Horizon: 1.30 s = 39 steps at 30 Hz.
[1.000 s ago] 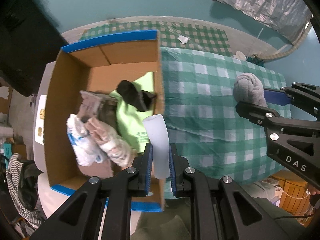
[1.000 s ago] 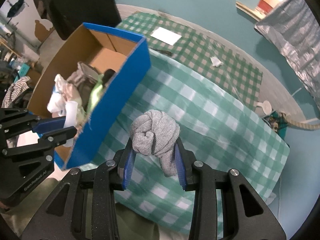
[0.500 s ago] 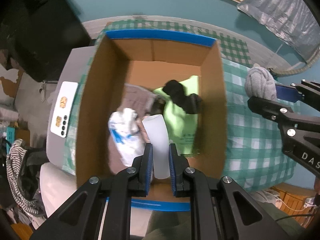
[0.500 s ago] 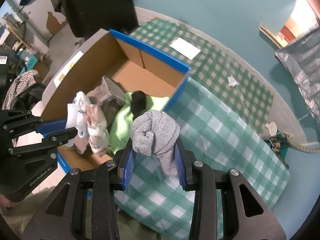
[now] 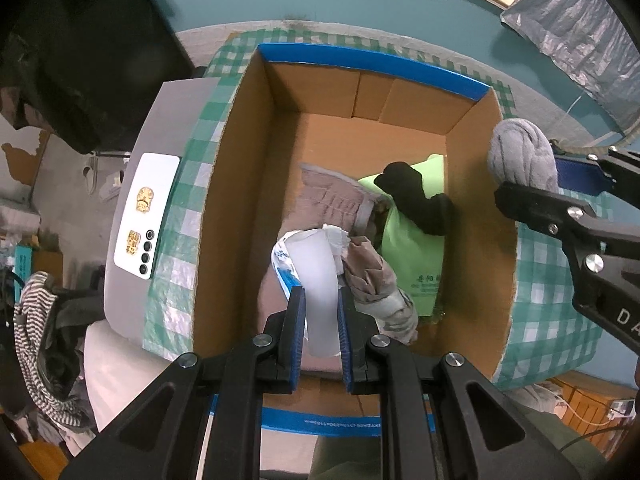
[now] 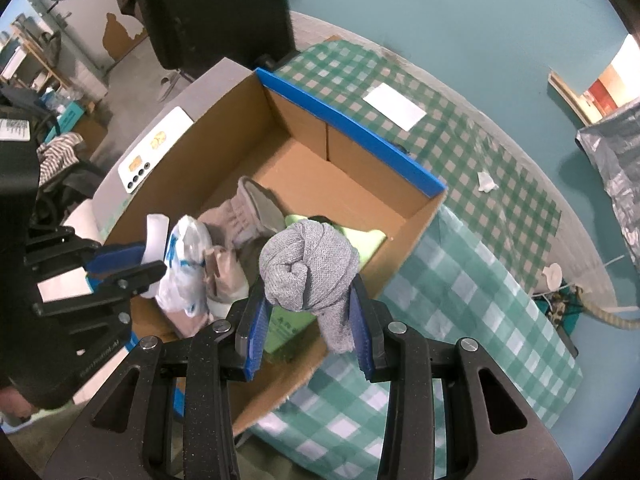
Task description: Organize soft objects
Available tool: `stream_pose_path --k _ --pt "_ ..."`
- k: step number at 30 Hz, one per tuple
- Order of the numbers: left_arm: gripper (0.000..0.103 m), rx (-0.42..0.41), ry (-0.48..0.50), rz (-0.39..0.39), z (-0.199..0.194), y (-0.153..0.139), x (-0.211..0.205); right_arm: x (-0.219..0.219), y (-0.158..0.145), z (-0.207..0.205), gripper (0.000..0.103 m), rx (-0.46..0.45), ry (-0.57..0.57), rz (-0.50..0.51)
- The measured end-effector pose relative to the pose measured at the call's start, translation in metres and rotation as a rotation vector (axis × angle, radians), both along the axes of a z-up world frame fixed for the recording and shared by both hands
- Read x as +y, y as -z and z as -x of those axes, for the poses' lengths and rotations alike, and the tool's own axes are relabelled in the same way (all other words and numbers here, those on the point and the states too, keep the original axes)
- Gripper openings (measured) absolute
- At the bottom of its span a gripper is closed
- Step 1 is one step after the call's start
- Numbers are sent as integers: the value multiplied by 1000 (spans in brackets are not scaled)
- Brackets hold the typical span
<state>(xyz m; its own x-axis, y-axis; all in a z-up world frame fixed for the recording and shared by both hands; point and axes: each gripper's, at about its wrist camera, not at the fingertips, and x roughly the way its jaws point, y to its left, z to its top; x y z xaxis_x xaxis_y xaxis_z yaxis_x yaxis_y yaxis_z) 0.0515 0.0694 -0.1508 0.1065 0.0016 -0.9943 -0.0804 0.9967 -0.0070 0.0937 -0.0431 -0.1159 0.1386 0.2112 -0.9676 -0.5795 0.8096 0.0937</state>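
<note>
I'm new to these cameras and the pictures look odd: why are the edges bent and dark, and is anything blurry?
Both wrist views are fisheye: black corners, and the cardboard box walls bow outward. Left wrist view: the white roll looks soft, close to the lens. Right wrist view: the grey knotted cloth is sharp.

Checked tablecloth [image 6: 472,280] under cardboard box [image 6: 236,128]

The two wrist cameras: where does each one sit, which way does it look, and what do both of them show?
Left wrist: on the left gripper, looking straight down into the cardboard box; jaws shut on a white soft piece; right gripper at the right edge.
Right wrist: on the right gripper, looking steeply down at the box's near corner; jaws hold a grey knotted cloth; left gripper at the left.
Shared: box, green bag, checked cloth.
</note>
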Motion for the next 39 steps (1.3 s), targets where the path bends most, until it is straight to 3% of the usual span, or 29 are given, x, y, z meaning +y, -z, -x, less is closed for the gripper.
stream_pose_path --k 3,10,15,21,33,39 --pt "16 8 -2 7 -2 2 3 6 0 -4 36 -3 8 1" --pt "39 34 -18 6 -5 6 10 16 -4 -8 42 -20 19 10" --pt "48 16 -29 1 -5 1 15 20 -11 -5 45 -39 8 21" --pt "51 5 -61 -3 -3 -7 25 15 -25 -5 53 -72 32 3" --pt "71 -59 -67 3 4 -46 18 -7 -61 5 63 -129 111 -34" --pt "73 -109 -52 -2 7 -72 7 -23 -80 11 63 -136 171 -40"
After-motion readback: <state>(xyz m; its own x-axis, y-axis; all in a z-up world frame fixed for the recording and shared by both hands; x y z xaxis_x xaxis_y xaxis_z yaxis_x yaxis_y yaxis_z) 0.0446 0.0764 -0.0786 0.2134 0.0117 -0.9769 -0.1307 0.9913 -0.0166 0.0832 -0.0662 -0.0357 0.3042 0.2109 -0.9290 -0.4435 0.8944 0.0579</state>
